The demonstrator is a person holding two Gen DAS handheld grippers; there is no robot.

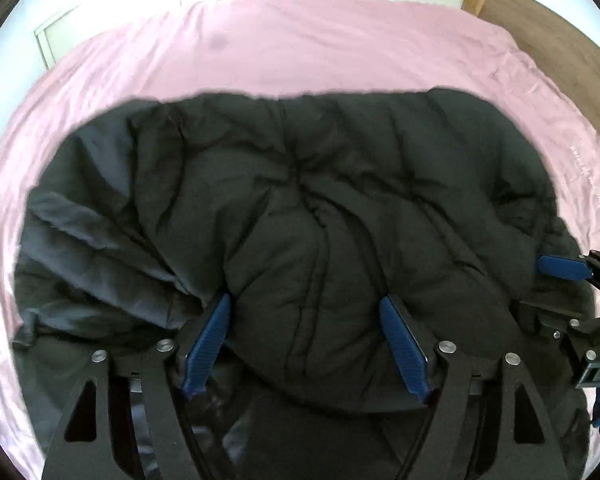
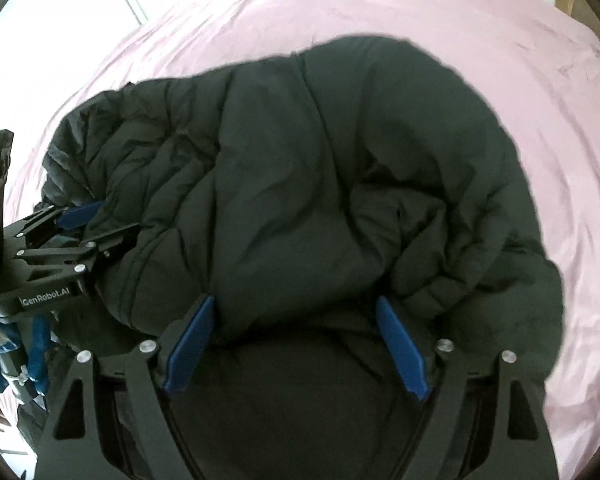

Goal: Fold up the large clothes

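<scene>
"GenRobot.AI" stands in white on the black body of the left gripper (image 2: 85, 221), at 9 o'clock in the right wrist view. In the left wrist view, "DA" shows on the right gripper (image 1: 562, 280) at 3 o'clock, the rest cut off.

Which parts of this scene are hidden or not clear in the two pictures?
- Left wrist view: the near hem of the black puffer jacket is hidden behind the left gripper.
- Left wrist view: the right gripper is cut off by the picture's edge; only one blue pad shows.
- Right wrist view: the jacket's left sleeve is hidden behind the left gripper's frame.
- Both views: whether the pads press the fabric; the pink sheet is overexposed far away.
</scene>
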